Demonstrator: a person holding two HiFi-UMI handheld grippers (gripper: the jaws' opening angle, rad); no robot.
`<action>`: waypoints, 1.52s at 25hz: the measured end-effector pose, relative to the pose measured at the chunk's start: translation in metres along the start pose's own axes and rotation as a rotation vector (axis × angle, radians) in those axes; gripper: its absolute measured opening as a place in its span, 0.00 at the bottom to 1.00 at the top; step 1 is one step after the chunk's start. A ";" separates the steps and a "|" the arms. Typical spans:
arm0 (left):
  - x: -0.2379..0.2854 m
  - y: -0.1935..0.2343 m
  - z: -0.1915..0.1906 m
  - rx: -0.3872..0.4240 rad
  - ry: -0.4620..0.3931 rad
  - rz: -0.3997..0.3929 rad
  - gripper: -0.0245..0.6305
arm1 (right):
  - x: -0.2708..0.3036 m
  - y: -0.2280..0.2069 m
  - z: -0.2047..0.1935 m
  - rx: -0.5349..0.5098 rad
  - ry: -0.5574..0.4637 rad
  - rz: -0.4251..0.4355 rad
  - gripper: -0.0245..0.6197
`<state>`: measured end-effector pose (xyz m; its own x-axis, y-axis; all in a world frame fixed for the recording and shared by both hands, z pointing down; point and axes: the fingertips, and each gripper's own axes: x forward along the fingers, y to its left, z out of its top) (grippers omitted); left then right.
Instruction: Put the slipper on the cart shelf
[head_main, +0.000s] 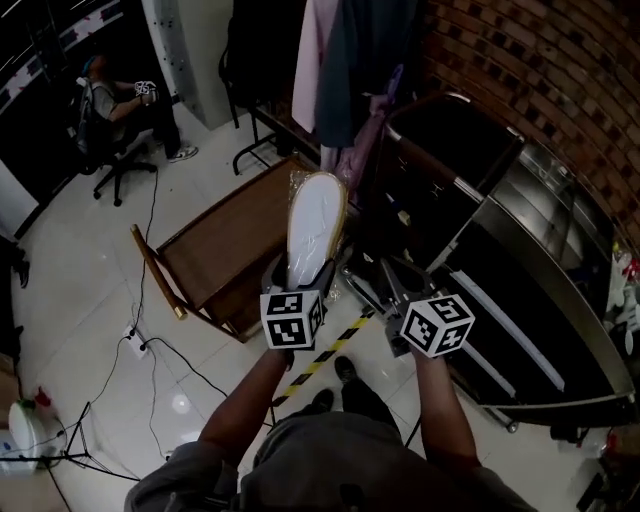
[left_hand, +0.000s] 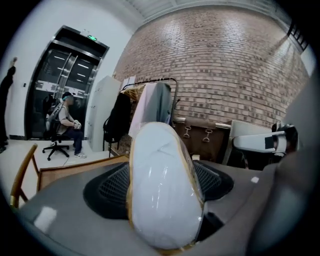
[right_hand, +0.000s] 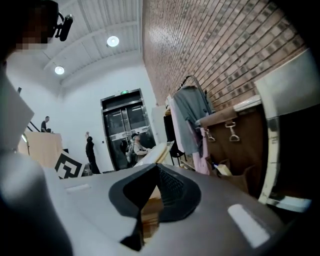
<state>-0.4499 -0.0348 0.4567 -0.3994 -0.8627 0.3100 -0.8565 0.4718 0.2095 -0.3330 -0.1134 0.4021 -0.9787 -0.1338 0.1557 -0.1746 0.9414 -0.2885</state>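
Note:
A white slipper (head_main: 315, 222) wrapped in clear plastic stands up out of my left gripper (head_main: 303, 278), which is shut on its lower end. In the left gripper view the slipper (left_hand: 162, 192) fills the middle between the two dark pads and hides the left gripper's (left_hand: 163, 186) tips. My right gripper (head_main: 388, 284) hangs just right of it, apart from the slipper. In the right gripper view the right gripper (right_hand: 156, 170) has its pads meeting at the tip with nothing between them. The black and steel cart (head_main: 468, 205) with its shelves stands ahead on the right.
A low wooden frame (head_main: 235, 250) lies on the tiled floor ahead left. A clothes rack with hanging garments (head_main: 340, 70) stands beyond it by the brick wall. A person on an office chair (head_main: 110, 110) sits far left. Cables (head_main: 150, 345) cross the floor.

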 end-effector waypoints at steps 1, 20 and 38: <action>-0.001 -0.014 -0.004 0.009 0.004 -0.033 0.66 | -0.012 -0.004 -0.003 0.005 -0.005 -0.029 0.04; -0.007 -0.346 -0.111 0.179 0.169 -0.498 0.65 | -0.306 -0.137 -0.024 0.098 -0.137 -0.462 0.04; 0.080 -0.609 -0.217 0.290 0.276 -0.531 0.32 | -0.548 -0.259 -0.077 0.210 -0.152 -0.720 0.04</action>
<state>0.1108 -0.3511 0.5555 0.1662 -0.8679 0.4681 -0.9825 -0.1054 0.1533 0.2570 -0.2604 0.4643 -0.6169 -0.7477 0.2458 -0.7771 0.5290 -0.3410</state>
